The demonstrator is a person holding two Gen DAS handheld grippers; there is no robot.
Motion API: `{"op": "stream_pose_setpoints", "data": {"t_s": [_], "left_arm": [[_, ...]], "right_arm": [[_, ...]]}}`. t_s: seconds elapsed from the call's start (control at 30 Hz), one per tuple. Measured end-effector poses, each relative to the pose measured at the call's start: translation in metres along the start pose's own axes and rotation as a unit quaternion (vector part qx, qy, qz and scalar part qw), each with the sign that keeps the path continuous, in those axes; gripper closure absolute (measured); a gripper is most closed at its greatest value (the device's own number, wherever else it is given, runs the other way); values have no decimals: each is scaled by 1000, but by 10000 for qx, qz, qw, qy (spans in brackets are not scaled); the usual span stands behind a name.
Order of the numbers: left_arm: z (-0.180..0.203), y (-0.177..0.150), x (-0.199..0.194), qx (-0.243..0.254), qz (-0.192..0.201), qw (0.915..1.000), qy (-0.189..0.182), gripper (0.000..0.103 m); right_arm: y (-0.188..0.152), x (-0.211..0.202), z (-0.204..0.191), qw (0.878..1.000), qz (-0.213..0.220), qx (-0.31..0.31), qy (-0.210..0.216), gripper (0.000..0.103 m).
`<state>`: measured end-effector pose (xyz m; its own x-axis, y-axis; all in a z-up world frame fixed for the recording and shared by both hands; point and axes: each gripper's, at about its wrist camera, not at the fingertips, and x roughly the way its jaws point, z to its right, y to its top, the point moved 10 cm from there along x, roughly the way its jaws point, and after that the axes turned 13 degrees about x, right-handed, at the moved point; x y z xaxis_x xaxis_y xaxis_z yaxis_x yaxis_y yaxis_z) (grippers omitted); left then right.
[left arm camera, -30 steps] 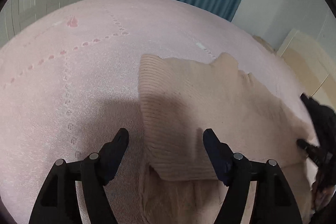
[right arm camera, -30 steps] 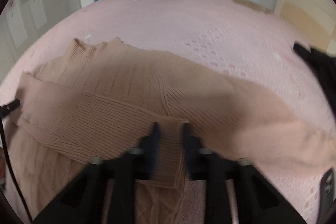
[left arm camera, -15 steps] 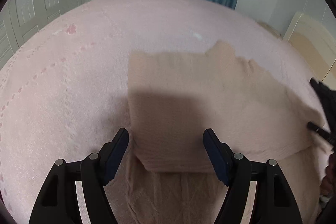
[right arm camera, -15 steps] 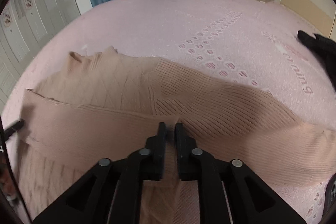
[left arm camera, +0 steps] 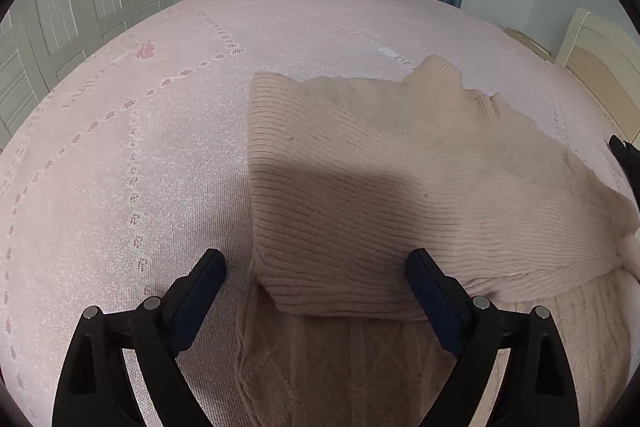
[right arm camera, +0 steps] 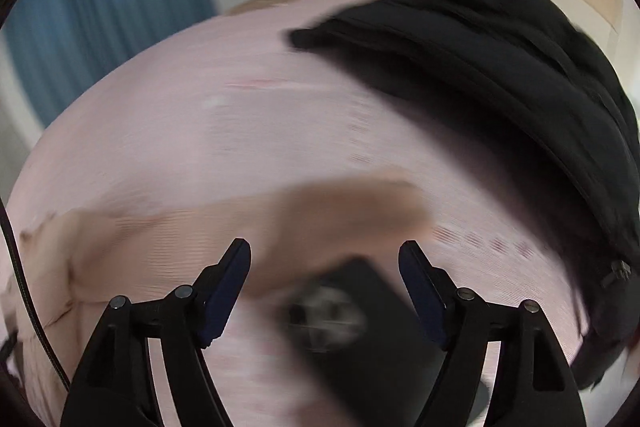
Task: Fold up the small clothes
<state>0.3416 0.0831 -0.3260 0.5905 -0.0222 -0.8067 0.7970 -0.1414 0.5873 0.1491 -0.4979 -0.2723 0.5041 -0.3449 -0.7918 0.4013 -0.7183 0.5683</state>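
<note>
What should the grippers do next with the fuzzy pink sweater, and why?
Probably reach the right gripper to the sleeve that sticks out sideways and fold it across the sweater. One sleeve already lies folded over the body, but this one rests out on the pink bedspread. Both grippers are open and holding nothing, and the left gripper hovers over the folded side.

I am finding no legible text in either view. Woven lettering on the pink bedspread (left arm camera: 120, 155) is showing too faintly to read.

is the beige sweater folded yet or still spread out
Partly folded: the beige sweater has one ribbed sleeve laid across its body; the lower body still lies spread flat.
</note>
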Motion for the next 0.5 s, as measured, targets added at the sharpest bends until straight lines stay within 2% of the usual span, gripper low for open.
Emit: {"op": "stream_pose_setpoints", "data": {"t_s": [0.1, 0.27, 0.5], "left_arm": [[-2, 0, 1, -55, -27, 10000, -7, 8], [-2, 0, 1, -25, -32, 10000, 75, 7], [-2, -1, 2, -56, -38, 10000, 43, 7]], "right_arm": [[-5, 12, 20, 9995, -156, 291, -18, 28], [-12, 36, 20, 9960, -471, 695, 321, 31], [1, 49, 15, 9971, -378, 645, 109, 50]]}}
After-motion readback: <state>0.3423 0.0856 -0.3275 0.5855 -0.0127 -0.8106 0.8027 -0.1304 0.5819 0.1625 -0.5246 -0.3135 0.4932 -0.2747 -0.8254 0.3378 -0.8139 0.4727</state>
